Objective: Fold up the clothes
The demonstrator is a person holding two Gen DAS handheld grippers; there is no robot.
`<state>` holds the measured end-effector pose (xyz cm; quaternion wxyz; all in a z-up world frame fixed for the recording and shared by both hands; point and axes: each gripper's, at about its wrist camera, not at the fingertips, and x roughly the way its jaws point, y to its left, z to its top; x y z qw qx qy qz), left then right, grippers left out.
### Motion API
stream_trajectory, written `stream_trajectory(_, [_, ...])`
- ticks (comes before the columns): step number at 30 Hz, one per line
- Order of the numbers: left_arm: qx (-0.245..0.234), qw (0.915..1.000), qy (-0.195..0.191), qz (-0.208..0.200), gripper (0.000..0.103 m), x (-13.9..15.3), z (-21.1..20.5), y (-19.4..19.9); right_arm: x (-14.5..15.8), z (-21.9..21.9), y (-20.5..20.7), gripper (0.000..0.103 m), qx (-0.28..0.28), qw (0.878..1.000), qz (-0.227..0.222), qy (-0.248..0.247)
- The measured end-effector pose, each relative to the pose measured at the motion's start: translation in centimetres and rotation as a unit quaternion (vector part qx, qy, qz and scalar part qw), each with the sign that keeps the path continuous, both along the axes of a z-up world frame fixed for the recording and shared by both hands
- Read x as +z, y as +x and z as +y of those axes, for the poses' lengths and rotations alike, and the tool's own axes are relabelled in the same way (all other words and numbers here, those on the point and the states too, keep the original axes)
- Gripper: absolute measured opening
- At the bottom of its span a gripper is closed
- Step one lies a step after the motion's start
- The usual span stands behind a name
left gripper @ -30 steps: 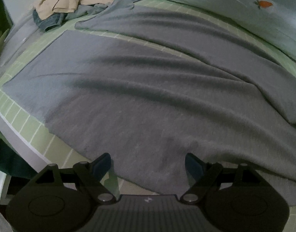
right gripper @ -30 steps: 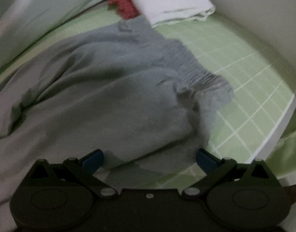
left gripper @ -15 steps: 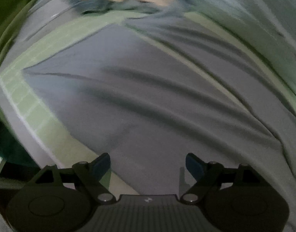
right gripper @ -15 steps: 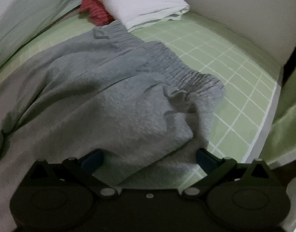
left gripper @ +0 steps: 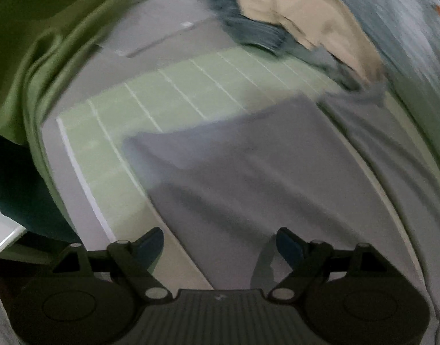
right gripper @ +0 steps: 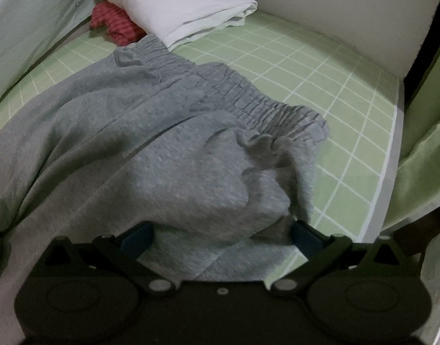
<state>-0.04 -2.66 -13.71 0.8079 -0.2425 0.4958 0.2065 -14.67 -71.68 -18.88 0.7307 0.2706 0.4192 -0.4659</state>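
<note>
Grey sweatpants lie spread on a green checked bed sheet. The left wrist view shows a pant leg (left gripper: 263,172) with its hem end toward the sheet's near-left corner. My left gripper (left gripper: 220,247) is open, its fingers straddling the leg's near edge. The right wrist view shows the bunched elastic waistband (right gripper: 248,100) and rumpled seat of the sweatpants (right gripper: 162,158). My right gripper (right gripper: 220,235) is open, low over the fabric, with a fold of cloth lying between its fingers.
A pile of beige and blue clothes (left gripper: 291,20) lies beyond the pant leg. A white pillow (right gripper: 174,3) and a red garment (right gripper: 113,23) sit at the bed head. Green curtains (left gripper: 47,28) hang beside the bed edge (left gripper: 85,189). A headboard wall (right gripper: 349,14) stands behind.
The left gripper has swung left toward the pant leg's hem and the sheet corner. The right gripper has moved forward and down onto the waist end of the pants.
</note>
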Motion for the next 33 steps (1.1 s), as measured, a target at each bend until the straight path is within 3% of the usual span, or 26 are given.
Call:
stream_trajectory(8, [0.005,0.9987,0.050,0.014,0.085,-0.3,4.0,2.4,0.0,0.1,-0.1,0.103,-0.005,1.000,-0.001,0.000])
stream_trajectory(9, [0.000,0.9983,0.057,0.012,0.082,-0.3,4.0,2.5,0.2,0.3,-0.2,0.097,-0.015,1.000,-0.005,-0.004])
stream_trajectory(11, [-0.009,0.9973,0.073,0.007,0.057,-0.1,4.0,2.8,0.7,0.9,-0.3,0.071,-0.020,0.999,-0.013,-0.023])
stream_trajectory(12, [-0.014,0.9966,0.081,0.005,0.048,-0.1,3.9,2.9,1.0,1.2,-0.2,0.040,-0.009,0.999,-0.015,-0.031])
stream_trajectory(13, [-0.019,0.9959,0.088,0.003,0.019,0.0,3.9,3.0,1.2,1.4,0.0,0.003,-0.002,0.999,-0.014,-0.035])
stream_trajectory(14, [-0.023,0.9952,0.095,0.001,0.004,0.1,3.9,3.1,1.3,1.6,0.1,0.003,0.002,0.999,-0.011,-0.036])
stream_trajectory(20, [0.019,0.9970,0.075,-0.002,0.003,0.5,5.5,3.1,2.2,1.8,-1.4,0.002,-0.009,0.998,-0.015,-0.055])
stream_trajectory(27, [0.054,0.9944,0.090,-0.004,0.002,2.8,7.5,-0.7,4.3,0.6,-6.6,0.001,-0.030,0.997,-0.016,-0.075])
stream_trajectory(33, [0.049,0.9904,0.116,-0.056,0.002,7.2,5.4,-1.1,8.4,-0.3,-8.5,0.001,-0.032,0.993,-0.086,-0.070])
